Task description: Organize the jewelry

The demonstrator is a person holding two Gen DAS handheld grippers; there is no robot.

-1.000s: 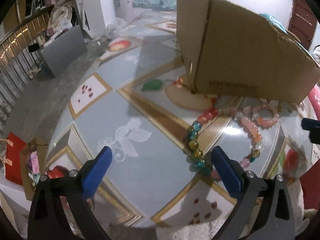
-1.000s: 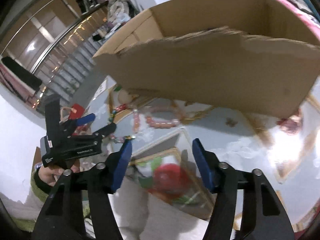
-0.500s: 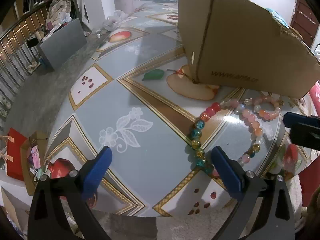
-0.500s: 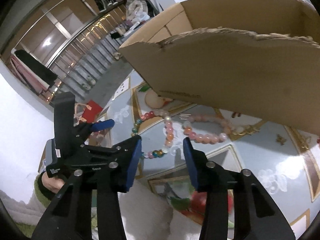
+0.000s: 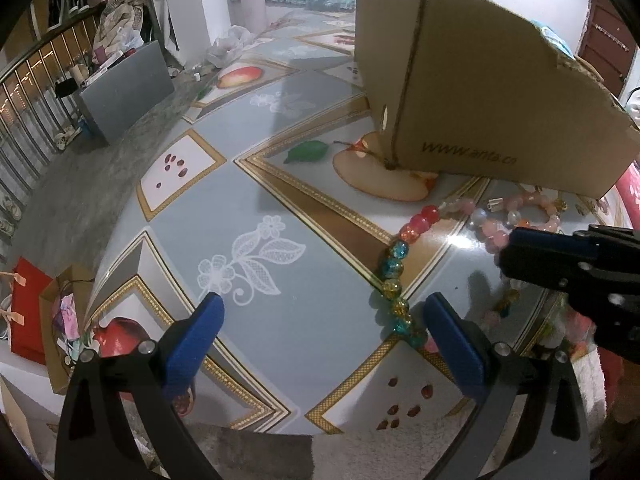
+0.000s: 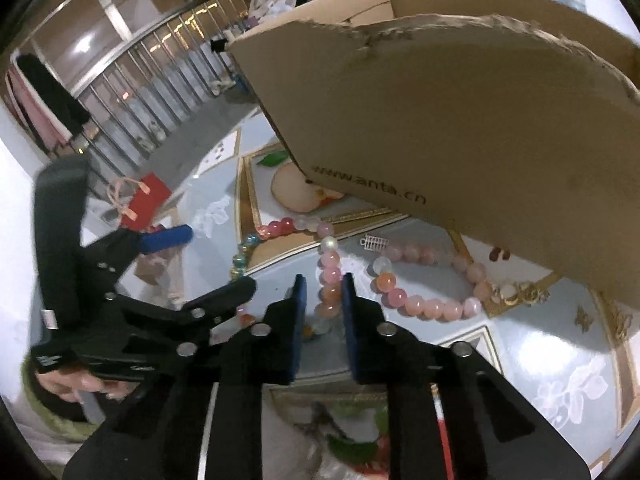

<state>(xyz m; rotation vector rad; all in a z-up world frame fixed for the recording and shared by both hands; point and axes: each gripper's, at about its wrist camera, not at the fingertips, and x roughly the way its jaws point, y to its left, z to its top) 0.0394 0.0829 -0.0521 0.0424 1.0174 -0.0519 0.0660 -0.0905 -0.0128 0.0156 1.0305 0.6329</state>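
Beads of necklace (image 6: 330, 280) between closing right tongs (image 6: 323, 296), near table (image 5: 280, 184) edge.

I counted two bead strands (image 6: 326, 276) at frame centre, one cardboard box (image 6: 460, 120) above, one red bag (image 6: 146, 200) at left, and one small silver charm (image 6: 375, 242).
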